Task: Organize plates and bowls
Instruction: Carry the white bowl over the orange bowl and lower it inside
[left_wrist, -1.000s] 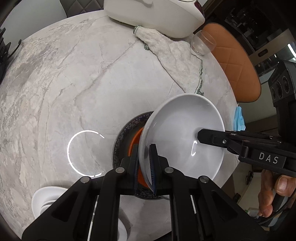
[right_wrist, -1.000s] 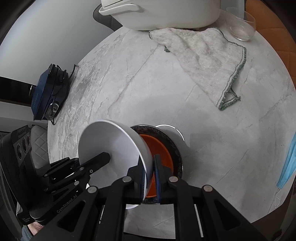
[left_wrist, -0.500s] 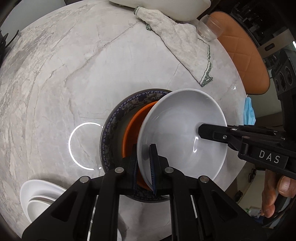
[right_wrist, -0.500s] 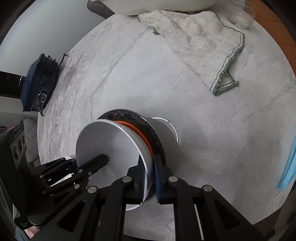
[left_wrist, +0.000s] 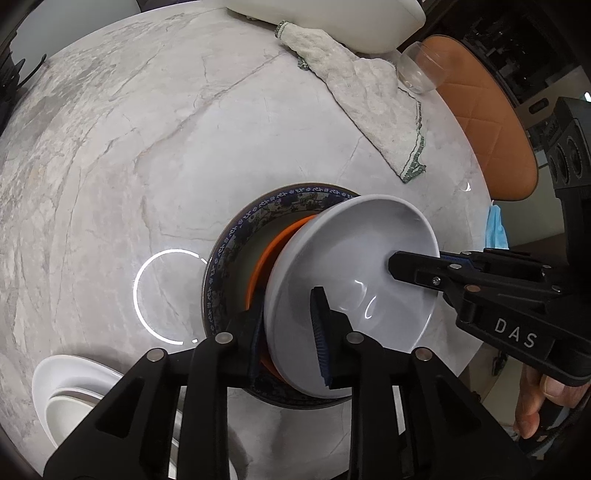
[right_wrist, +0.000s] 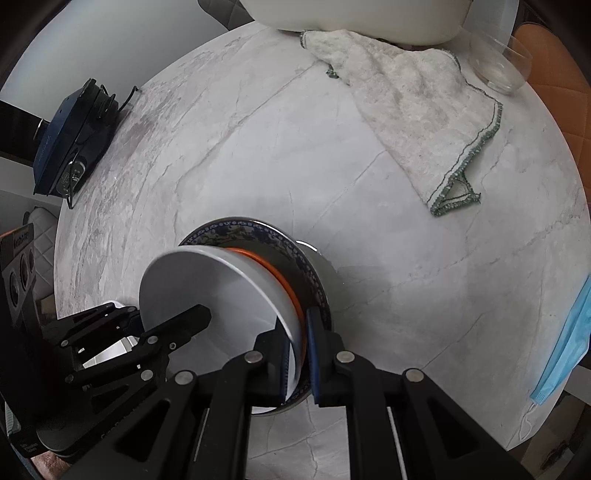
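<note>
Stacked white dishes (left_wrist: 77, 391) sat at the far left edge of the marble worktop (left_wrist: 147, 147), probably a pile already sorted. Just right of them stood the blue-patterned plate (left_wrist: 236, 236), carrying an orange plate (left_wrist: 273, 247), so the stack appeared to run from widest at the bottom upward. The white bowl (left_wrist: 354, 273) was tilted over that stack, its lower edge down near the orange plate and its far rim raised; whether it touched the plate could not be told. Two grips on opposite rims would keep a smooth bowl steady while it is lowered.

Left tongs (left_wrist: 291, 328): jaws straddled the bowl's near rim and were opening; the inner pad stood clear of the bowl wall, the outer one was hidden behind it. Judged: release begun on this side.

Right tongs (right_wrist: 297, 343): pressed together on the opposite rim of the bowl, pinching its thin wall, so this side carried the bowl.

Farther right, well apart from the stack, lay a dishcloth (right_wrist: 417, 122), a clear glass bowl (right_wrist: 498, 66) and a blue face mask (right_wrist: 565, 339) at the worktop edge.
</note>
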